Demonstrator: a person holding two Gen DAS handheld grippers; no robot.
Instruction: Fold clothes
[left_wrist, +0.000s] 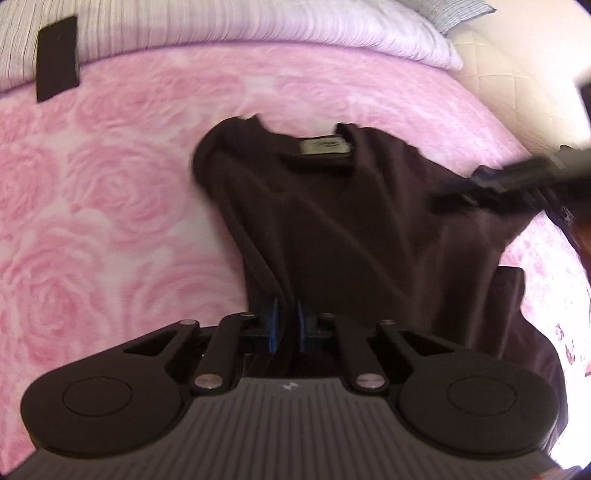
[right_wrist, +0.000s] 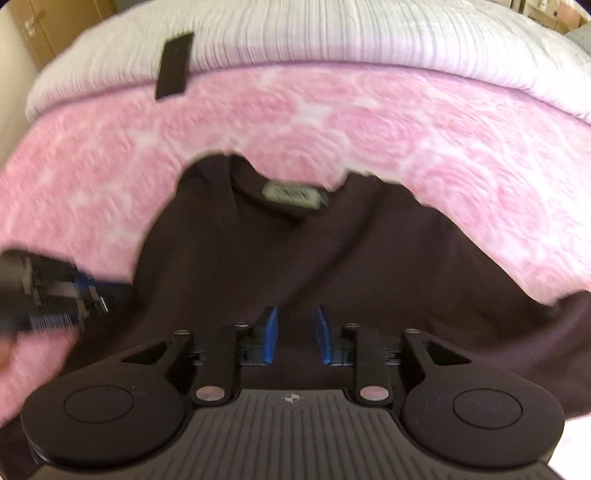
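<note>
A dark brown shirt (left_wrist: 351, 214) lies on the pink rose-patterned bedspread (left_wrist: 92, 206), collar and neck label (left_wrist: 325, 146) away from me. My left gripper (left_wrist: 287, 323) is shut on a fold of the shirt's lower left edge, which is pulled taut toward the camera. In the right wrist view the same shirt (right_wrist: 295, 258) fills the middle, label (right_wrist: 291, 194) at the top. My right gripper (right_wrist: 297, 338) hovers over the shirt's lower part with its blue pads apart and nothing between them. It also shows in the left wrist view (left_wrist: 465, 195), and the left gripper shows at the left of the right wrist view (right_wrist: 92, 295).
A white ribbed blanket (right_wrist: 332, 37) lies folded across the far end of the bed. A dark rectangular strip (left_wrist: 57, 59) lies across its edge; it also shows in the right wrist view (right_wrist: 175, 64). A cream floor (left_wrist: 524, 55) shows beyond the bed's right edge.
</note>
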